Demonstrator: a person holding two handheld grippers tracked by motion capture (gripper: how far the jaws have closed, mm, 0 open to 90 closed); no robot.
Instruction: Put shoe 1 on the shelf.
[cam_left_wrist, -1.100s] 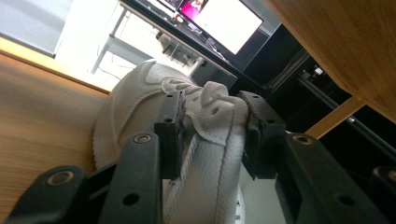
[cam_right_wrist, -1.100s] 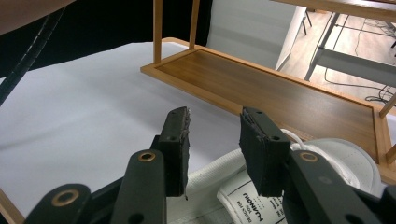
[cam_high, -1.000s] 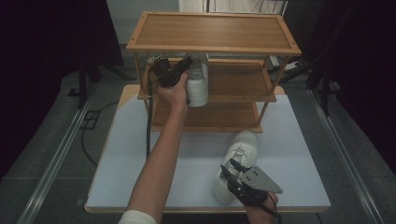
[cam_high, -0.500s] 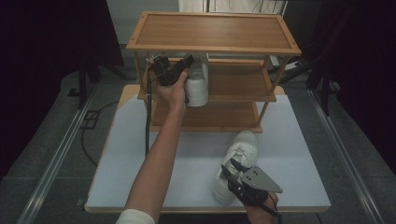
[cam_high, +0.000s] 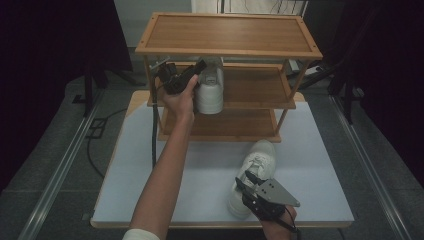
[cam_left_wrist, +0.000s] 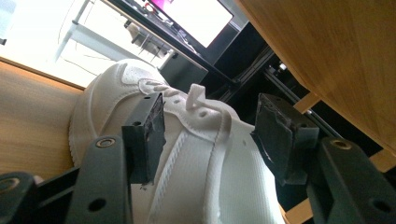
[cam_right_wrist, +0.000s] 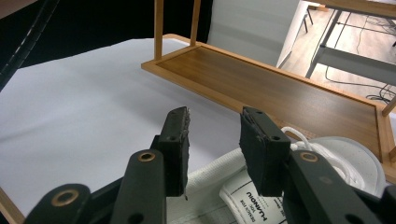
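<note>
High view: we see a three-tier wooden rack (cam_high: 227, 32) standing at the far end of a white table (cam_high: 140, 170). Taking the rack as our landmark: one white sneaker (cam_high: 210, 90) sits on its middle shelf, toward the left end, heel end facing the person. The left hand (cam_high: 179, 100) reaches up to that shelf w/ the left gripper (cam_high: 192, 75) at the shoe's left side, close against it.

Left gripper view: we look along the jaws at that same sneaker (cam_left_wrist: 205, 163), lying on the middle shelf board (cam_left_wrist: 28, 121) under the top shelf's underside (cam_left_wrist: 336, 51). The jaws are spread wide, one on each side of the shoe's upper, a clear gap btw. the right pad and the fabric; the left pad is at the fabric, but contact can't be told. So released, not gripping.

Second white sneaker (cam_high: 252, 175) lies on the table in front of the rack, right of centre, toe pointing toward the rack's bottom shelf and just short of it. The right gripper (cam_high: 249, 181) hovers over its heel end, near the table's front edge.

Right gripper view: second sneaker (cam_right_wrist: 299, 196) sits below and beyond the jaws, laces & a printed insole label visible, the bottom shelf (cam_right_wrist: 280, 93) right behind it. Jaws parted, nothing btw. them, so also released.
</note>
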